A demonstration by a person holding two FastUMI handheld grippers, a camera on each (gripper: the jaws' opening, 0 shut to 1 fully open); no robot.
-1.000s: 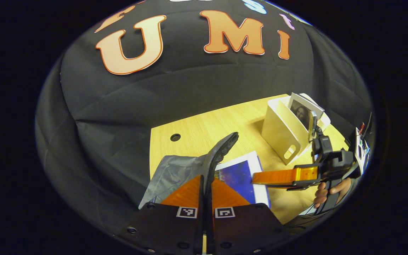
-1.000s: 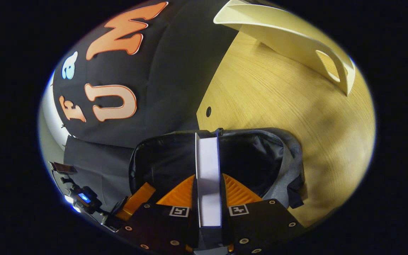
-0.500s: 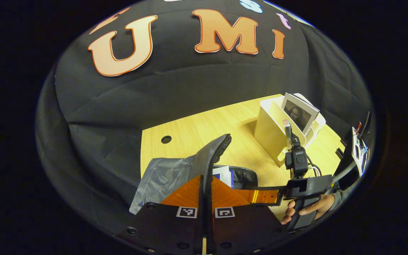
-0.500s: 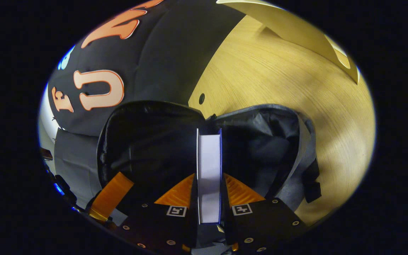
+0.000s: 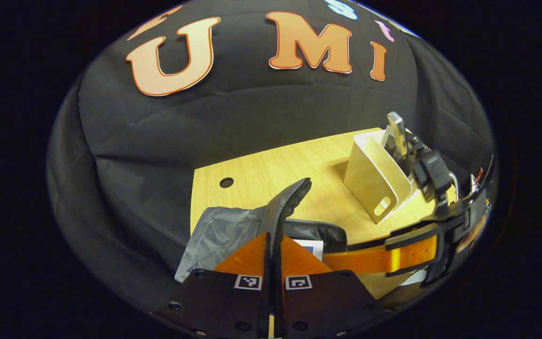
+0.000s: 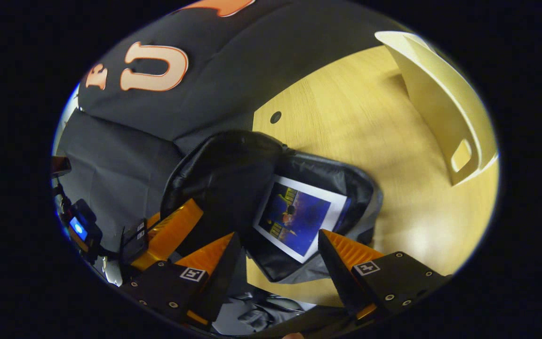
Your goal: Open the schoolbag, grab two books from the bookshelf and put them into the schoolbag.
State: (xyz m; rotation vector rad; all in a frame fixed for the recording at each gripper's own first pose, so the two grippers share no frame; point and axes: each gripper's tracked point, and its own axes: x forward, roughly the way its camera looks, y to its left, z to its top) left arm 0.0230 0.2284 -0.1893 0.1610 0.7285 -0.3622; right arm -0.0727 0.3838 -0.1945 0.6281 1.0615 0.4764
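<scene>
The schoolbag [image 6: 224, 165] lies open on the wooden table [image 6: 346, 117]. In the left gripper view my left gripper [image 5: 274, 235] is shut on the bag's zippered flap [image 5: 292, 197] and holds it up, with the grey lining [image 5: 224, 230] beside it. A book with a blue cover and white border [image 6: 299, 216] lies flat inside the bag, and its corner [image 5: 309, 246] peeks out. My right gripper [image 6: 278, 245] hangs open just above the book, touching nothing. The right gripper view has the left gripper [image 6: 181, 219] at the flap. The right gripper [image 5: 341, 256] reaches in from the right.
A white bookshelf [image 5: 374, 179] stands on the table to the right of the bag, also seen as the bookshelf [image 6: 445, 108] at the far right. A round cable hole [image 5: 226, 182] sits near the table's back edge. Black cloth hangs behind.
My right gripper lowered the book into the bag, opened and let it go. The book now lies flat inside. My left gripper still holds the flap up.
</scene>
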